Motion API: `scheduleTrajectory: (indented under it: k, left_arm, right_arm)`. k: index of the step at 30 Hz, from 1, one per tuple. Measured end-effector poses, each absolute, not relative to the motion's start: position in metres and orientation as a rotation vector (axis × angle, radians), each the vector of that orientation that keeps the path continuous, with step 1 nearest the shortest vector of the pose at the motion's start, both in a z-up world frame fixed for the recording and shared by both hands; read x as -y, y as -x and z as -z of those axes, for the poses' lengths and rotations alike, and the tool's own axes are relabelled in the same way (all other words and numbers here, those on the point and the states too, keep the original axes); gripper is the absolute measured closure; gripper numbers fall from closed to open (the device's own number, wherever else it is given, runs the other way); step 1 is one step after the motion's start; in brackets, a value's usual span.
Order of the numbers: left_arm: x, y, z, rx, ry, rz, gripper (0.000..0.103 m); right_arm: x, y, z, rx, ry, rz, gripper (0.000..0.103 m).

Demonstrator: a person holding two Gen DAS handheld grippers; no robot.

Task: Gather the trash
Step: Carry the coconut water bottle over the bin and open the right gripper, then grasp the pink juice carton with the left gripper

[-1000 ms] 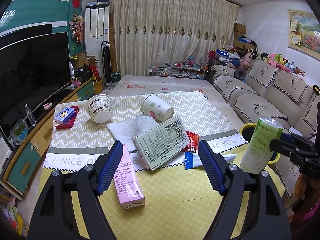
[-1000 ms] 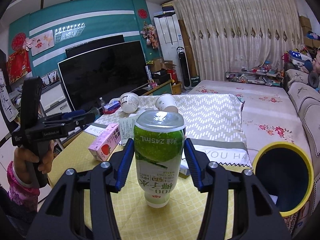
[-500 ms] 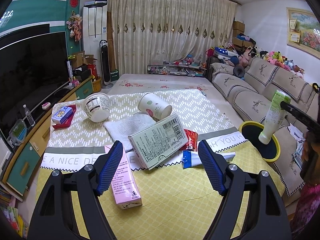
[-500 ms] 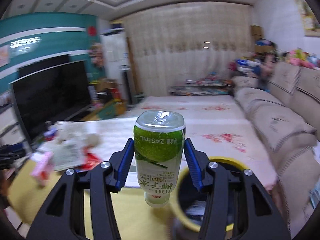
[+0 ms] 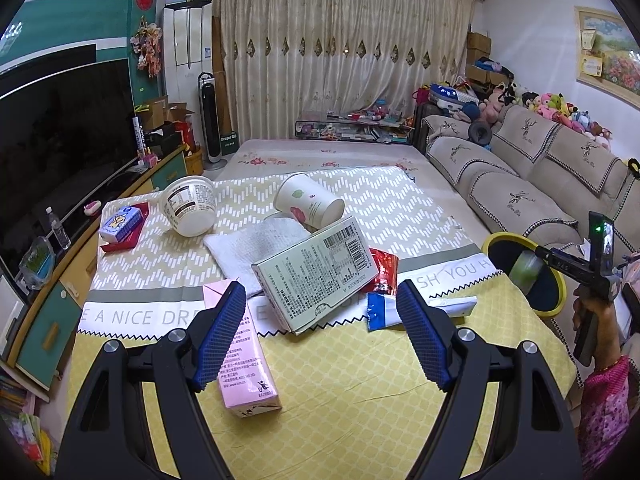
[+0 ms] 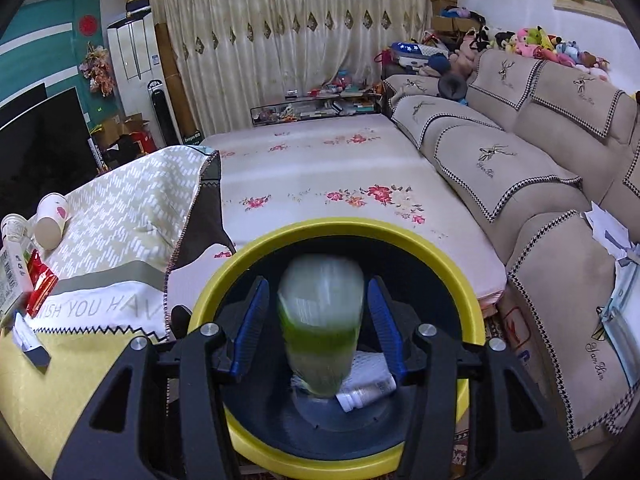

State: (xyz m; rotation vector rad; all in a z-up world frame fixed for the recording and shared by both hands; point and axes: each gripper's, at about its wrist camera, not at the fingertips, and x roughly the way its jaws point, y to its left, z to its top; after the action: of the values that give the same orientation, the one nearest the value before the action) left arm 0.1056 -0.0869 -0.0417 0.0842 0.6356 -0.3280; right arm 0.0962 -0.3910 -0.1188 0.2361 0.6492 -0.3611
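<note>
Bottle (image 6: 320, 328) now loose over bin (image 6: 400, 236)

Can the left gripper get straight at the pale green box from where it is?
Probably yes. The left gripper is open and empty, and the pale green box lies just ahead between its fingers, on top of the clutter with nothing over it.

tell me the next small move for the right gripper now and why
Probably pull the right gripper back up and away from the bin. Its fingers stand apart from the green bottle, which is blurred as if dropping into the bin. The left gripper is open over the box, with more trash on the table.
</note>
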Motion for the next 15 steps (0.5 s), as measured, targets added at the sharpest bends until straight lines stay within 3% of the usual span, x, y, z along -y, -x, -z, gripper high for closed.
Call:
scheduleTrajectory:
  k: [15]
  left_arm:
    - [0.056, -0.107, 0.072, -0.708, -0.072, 0.231, 0.023]
  right_arm:
    - [0.343, -0.057, 0.088, -0.580, -0.250, 0.264, 0.039]
